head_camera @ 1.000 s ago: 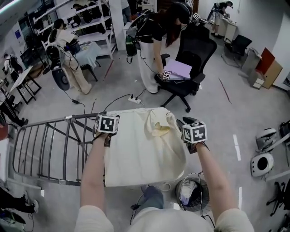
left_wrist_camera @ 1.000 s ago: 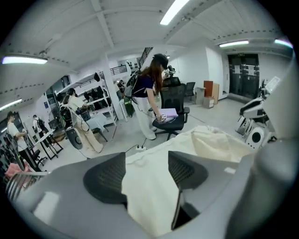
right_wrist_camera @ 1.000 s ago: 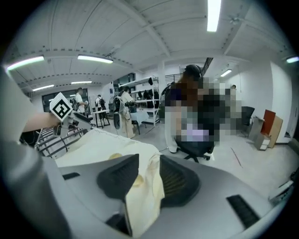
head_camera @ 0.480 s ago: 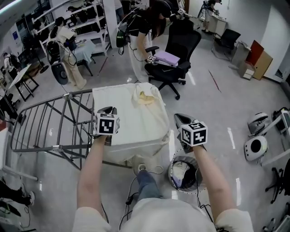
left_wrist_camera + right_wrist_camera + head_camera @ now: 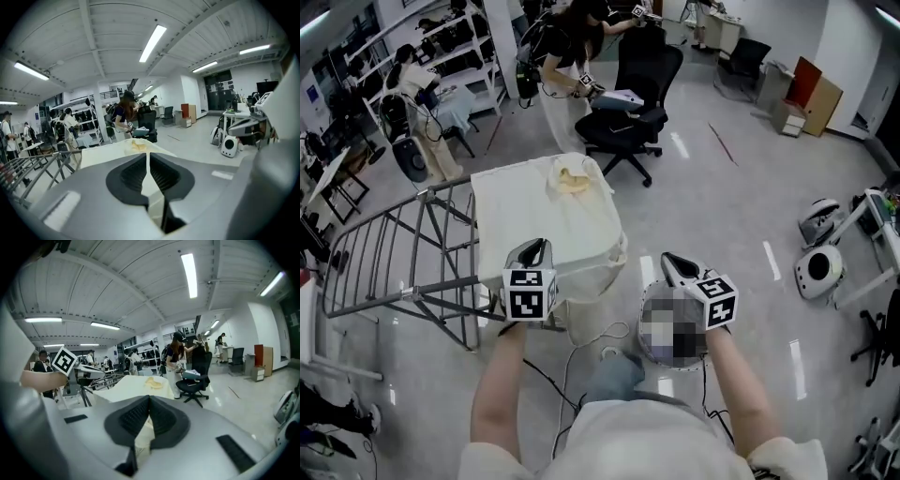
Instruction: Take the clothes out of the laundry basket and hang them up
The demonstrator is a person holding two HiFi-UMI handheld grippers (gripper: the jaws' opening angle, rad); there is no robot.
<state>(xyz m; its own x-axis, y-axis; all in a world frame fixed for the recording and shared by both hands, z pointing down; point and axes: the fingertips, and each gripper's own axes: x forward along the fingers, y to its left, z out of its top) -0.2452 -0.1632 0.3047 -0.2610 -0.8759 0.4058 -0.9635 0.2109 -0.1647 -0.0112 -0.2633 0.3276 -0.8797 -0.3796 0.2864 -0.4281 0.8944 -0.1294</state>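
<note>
Left gripper (image 5: pixel 534 246): jaws just closing, now pressed together, nothing between; pulled back off cloth since earlier frame. Right gripper (image 5: pixel 668 260): jaws pressed together, empty, likewise drawn back. Cream garment (image 5: pixel 546 211) draped over drying rack (image 5: pixel 394 253), beyond both grippers.

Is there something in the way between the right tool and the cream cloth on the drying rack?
Nothing visible stands in the way. The right tool, its jaws shut and empty, faces the cream cloth draped over the drying rack. Only floor shows between them.
</note>
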